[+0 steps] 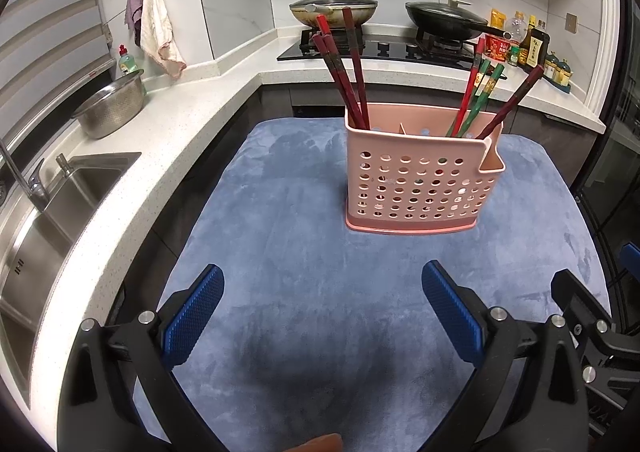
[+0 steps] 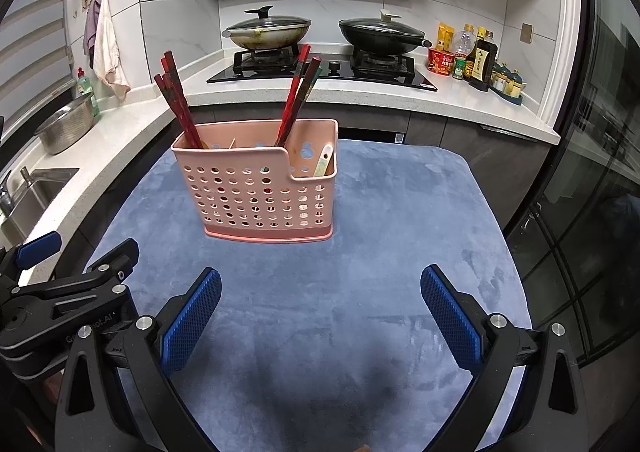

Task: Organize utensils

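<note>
Left gripper [image 1: 322,306]: jaws spread, empty, hovering over the blue mat [image 1: 300,272].
Right gripper [image 2: 320,308]: jaws spread, empty.
Mat: no loose utensils visible.
Pink holder [image 2: 256,188]: upright at 12 o'clock; red chopsticks [image 2: 176,100] at its left end, mixed chopsticks [image 2: 298,92] right of centre, pale utensil [image 2: 323,161] in the right notch.
Progress: sorting looks finished or nearly so.
Bench [image 2: 460,104]: beyond, carrying the stove and pans.

Raised letters on the black body of the left gripper [image 2: 60,268], seen beside the right gripper [image 2: 320,292], end in "ot.AI"; bottle labels far ahead are unreadable.
</note>
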### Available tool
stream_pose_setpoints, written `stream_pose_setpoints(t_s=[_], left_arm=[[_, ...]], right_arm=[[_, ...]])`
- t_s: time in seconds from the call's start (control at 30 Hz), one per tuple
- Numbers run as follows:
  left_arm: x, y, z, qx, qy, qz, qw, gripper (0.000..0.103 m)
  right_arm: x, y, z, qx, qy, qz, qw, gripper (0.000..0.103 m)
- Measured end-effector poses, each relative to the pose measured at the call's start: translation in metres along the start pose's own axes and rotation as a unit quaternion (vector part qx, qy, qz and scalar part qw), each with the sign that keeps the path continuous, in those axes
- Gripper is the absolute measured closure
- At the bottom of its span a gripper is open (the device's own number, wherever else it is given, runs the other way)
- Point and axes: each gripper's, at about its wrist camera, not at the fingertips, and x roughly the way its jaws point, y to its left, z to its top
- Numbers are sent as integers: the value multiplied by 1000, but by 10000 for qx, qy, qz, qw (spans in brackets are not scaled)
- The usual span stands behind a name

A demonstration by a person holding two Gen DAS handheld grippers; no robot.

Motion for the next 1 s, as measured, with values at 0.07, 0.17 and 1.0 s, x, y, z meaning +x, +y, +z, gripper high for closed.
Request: stream_pose_setpoints(t_s=[0.07, 0.17, 1.0], left_arm=[[1, 0, 0, 6, 4, 0, 10000, 8], [2, -1, -2, 16, 10, 16, 10000, 8], [6, 4, -3, -181, 86, 107, 9997, 8]], right_arm=[[1, -1, 0, 5, 8, -9, 10000, 7], [2, -2, -1, 23, 18, -19, 10000, 7], [6, -6, -3, 9, 42, -37, 10000, 7]])
